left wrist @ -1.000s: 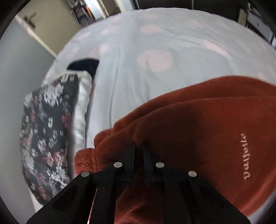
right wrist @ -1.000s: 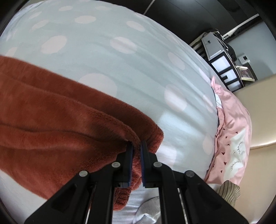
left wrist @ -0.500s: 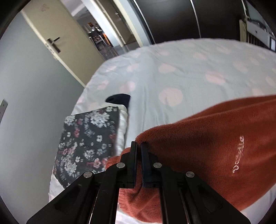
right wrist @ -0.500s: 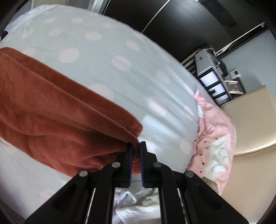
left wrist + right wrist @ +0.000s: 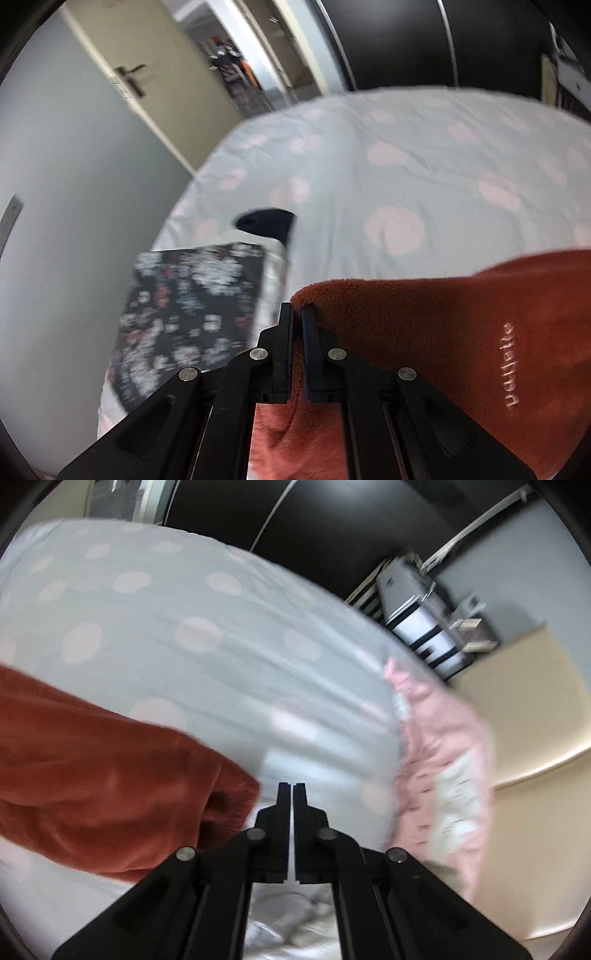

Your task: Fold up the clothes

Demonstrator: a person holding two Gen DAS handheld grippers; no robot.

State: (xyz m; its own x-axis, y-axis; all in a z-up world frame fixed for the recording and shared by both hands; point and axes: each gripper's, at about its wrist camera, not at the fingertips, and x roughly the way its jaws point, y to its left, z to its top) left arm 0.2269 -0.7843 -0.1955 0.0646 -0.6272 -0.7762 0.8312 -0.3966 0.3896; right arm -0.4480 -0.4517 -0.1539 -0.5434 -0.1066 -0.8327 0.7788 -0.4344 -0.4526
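Observation:
A rust-red fleece garment with pale embroidered lettering hangs over the dotted bed. My left gripper is shut on its upper corner and holds it up. In the right wrist view the same garment lies to the left. My right gripper is shut with nothing between its fingers, and the garment's end sits just left of it.
The bed has a pale grey cover with pink dots. A dark floral pillow and a black item lie at its left edge. A pink pillow lies at the right. White cloth lies below the right gripper.
My right gripper has let go of the red garment and moved right of it. My left gripper has kept its hold and lifted further.

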